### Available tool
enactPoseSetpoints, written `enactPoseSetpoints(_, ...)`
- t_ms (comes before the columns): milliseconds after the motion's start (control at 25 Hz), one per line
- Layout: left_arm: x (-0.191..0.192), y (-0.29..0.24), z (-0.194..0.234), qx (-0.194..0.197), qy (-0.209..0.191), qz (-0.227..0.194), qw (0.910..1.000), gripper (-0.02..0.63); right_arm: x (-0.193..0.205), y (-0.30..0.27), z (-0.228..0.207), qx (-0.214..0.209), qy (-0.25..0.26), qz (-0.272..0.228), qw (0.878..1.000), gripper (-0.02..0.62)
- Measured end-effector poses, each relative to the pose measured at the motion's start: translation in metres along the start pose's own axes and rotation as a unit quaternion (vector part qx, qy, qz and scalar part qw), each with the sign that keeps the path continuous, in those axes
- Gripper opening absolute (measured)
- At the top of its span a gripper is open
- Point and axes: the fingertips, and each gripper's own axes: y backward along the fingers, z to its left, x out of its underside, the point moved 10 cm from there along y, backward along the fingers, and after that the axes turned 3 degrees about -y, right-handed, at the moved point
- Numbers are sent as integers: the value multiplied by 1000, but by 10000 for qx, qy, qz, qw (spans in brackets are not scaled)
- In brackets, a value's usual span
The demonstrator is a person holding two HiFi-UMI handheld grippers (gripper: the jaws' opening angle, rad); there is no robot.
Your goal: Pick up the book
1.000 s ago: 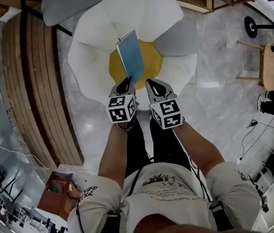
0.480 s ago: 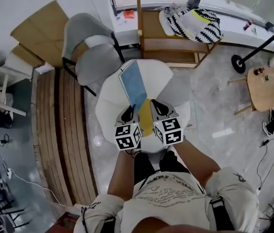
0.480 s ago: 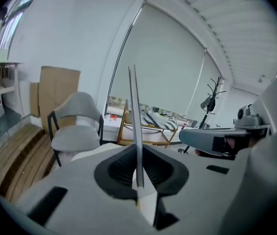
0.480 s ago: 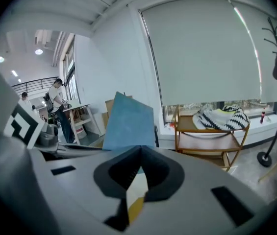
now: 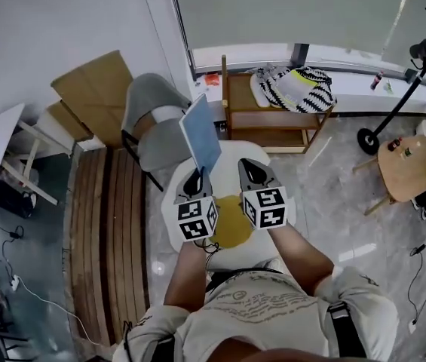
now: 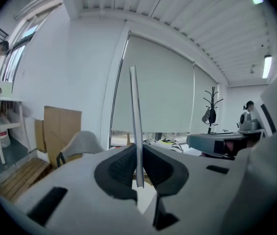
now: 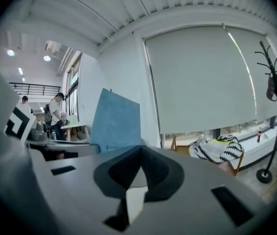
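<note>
The book (image 5: pixel 200 133) is clear of the round white seat (image 5: pixel 190 179) below it and is gripped by the left gripper (image 5: pixel 195 176). Its jaws are closed on the bottom edge. In the left gripper view the book (image 6: pixel 135 126) shows edge-on as a thin upright strip rising straight out between the pads of the left gripper (image 6: pixel 137 169).

Its long axis runs up and away from the jaws, leaning a little to the far left, so nearly all of the book sits beyond the grip.

The right gripper (image 5: pixel 252 170) is just to the right and not touching the book. Its jaws are closed together on nothing, as the view from the right gripper (image 7: pixel 139 166) shows, with the blue cover (image 7: pixel 116 124) on its left.

I judge the pickup essentially done. A narrow grip low on the book could let it tip.
</note>
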Motion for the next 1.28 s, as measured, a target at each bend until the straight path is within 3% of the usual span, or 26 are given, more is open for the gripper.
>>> enactPoseSetpoints(440, -76, 40, -11, -430, -815, -1151, 9891, 51, -51, 25, 23, -274, 431, -972, 9940, 25)
enactPoseSetpoints(1280, -84, 58, -19, -258, -880, -1286, 9874, 51, -54, 38, 30, -349, 416, -990, 9936, 25)
